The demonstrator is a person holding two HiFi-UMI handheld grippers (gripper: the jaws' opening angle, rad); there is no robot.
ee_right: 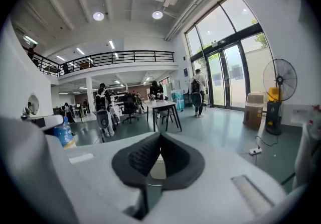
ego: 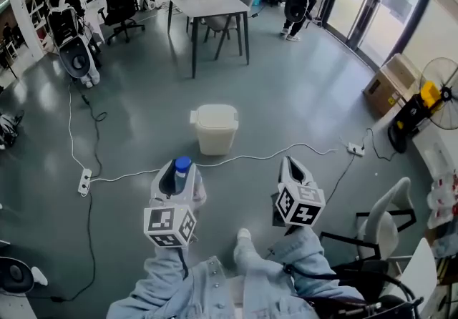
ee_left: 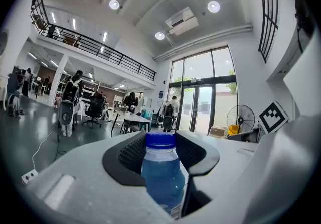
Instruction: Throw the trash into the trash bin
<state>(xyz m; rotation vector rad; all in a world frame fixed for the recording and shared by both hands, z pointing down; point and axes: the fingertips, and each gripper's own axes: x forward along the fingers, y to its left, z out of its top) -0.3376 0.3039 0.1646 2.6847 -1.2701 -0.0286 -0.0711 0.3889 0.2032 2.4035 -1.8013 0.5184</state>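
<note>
A clear bottle of blue liquid with a blue cap (ee_left: 161, 168) stands upright between the black pads of my left gripper (ee_left: 161, 140), which is shut on it. In the head view the bottle (ego: 182, 166) sticks up out of the left gripper (ego: 177, 176) at lower centre-left. The cream trash bin (ego: 215, 128) stands on the grey floor a little ahead, between the two grippers, apart from both. My right gripper (ego: 289, 164) hovers at lower centre-right, and its pads meet at the tips (ee_right: 159, 137) with nothing held. The bin's pale side (ee_right: 157, 166) shows through the gap beneath those tips.
A white cable runs across the floor behind the bin to power strips (ego: 84, 182) (ego: 356, 148). A grey table with chairs (ego: 211, 3) stands further back. A cardboard box (ego: 392, 81), a fan (ego: 440, 92) and a white chair (ego: 386, 219) line the right side. People stand at the back.
</note>
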